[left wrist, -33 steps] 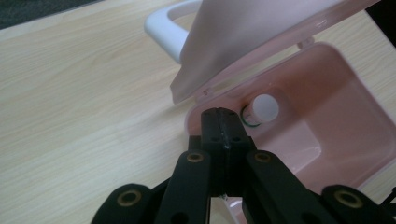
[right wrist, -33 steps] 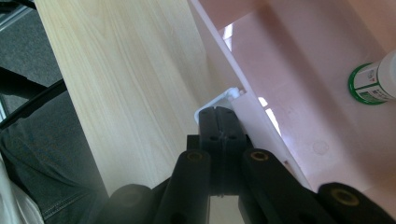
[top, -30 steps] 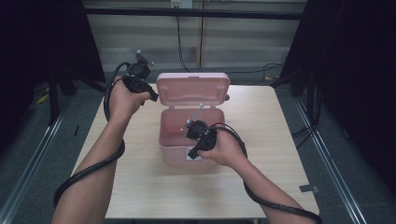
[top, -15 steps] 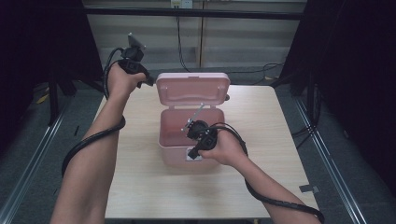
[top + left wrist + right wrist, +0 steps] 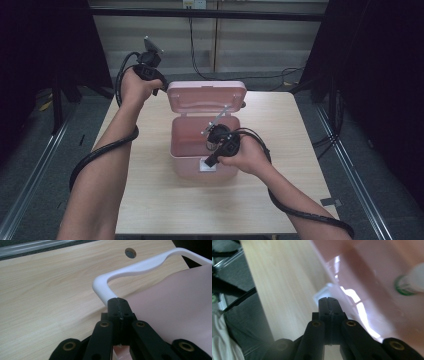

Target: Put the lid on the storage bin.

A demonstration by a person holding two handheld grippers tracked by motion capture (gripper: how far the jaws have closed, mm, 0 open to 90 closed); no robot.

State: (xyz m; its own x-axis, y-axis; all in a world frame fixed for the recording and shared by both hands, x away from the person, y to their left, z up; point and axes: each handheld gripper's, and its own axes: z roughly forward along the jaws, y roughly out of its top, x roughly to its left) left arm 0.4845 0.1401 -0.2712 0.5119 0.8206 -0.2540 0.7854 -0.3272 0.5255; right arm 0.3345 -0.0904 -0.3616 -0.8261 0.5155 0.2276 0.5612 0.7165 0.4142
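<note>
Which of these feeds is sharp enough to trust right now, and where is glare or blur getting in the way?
High view: evenly lit and sharp on the table, dark at both sides. Left gripper view: crisp on the white handle and the wood grain, no glare. Right gripper view: soft throughout, with blown-out glare on the pink box wall and the bottle inside blurred.

A rectangular table with a pale wood-grain top [image 5: 150, 200] fills the middle of the high view, its far edge near the upper centre of the frame and its near edge at the bottom. A pink plastic box with a hinged lid standing open [image 5: 202, 150] sits directly on it, in the centre of the frame. In the left gripper view a small round dark hole [image 5: 129, 252] shows in the tabletop at upper centre.
</note>
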